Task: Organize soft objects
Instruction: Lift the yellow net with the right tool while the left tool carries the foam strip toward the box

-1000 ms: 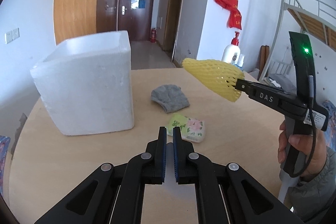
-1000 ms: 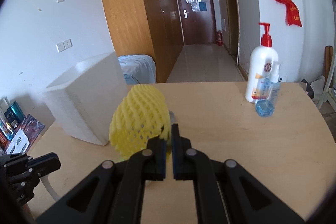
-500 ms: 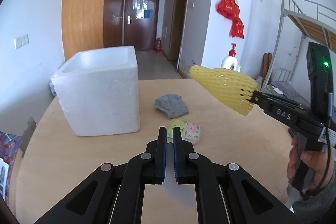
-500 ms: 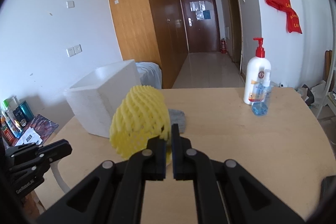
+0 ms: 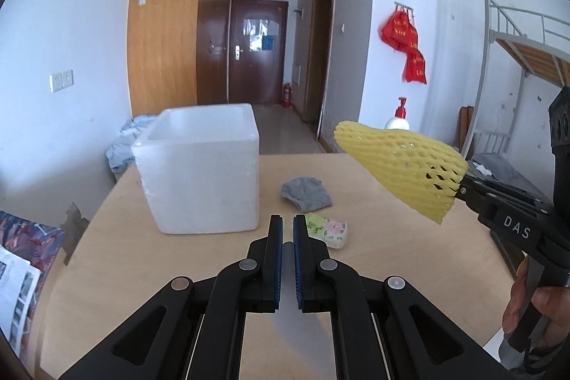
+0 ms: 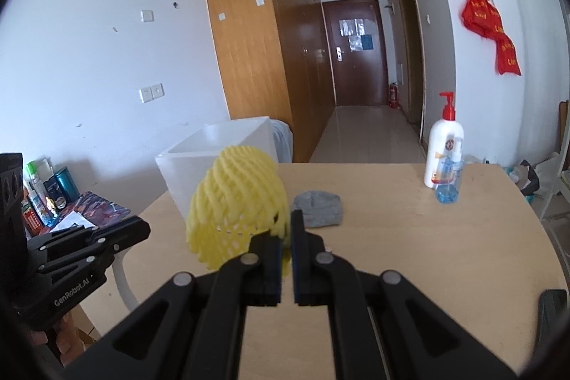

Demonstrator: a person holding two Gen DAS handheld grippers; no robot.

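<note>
Above the table (image 5: 199, 276), the right gripper (image 6: 285, 227) is pinching a yellow foam net (image 6: 237, 202) (airborne); the left gripper (image 5: 288, 230) is hovering near-closed, empty, beside the foam box (image 5: 203, 173).

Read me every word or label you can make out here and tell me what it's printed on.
"DAS": side of the right claw.
"GenRobot.AI": side of the left claw.
Pump bottle label: too small to read.
Red hangings: gold characters, blurred.
Door notices: unreadable.

On my worktop (image 5: 409, 255) the foam box (image 5: 201, 173) stands left; the cloth (image 5: 305, 198) lies right of it, the tissue pack (image 5: 329, 230) before that cloth, the pump bottle (image 6: 443, 148) at the far right edge.
</note>
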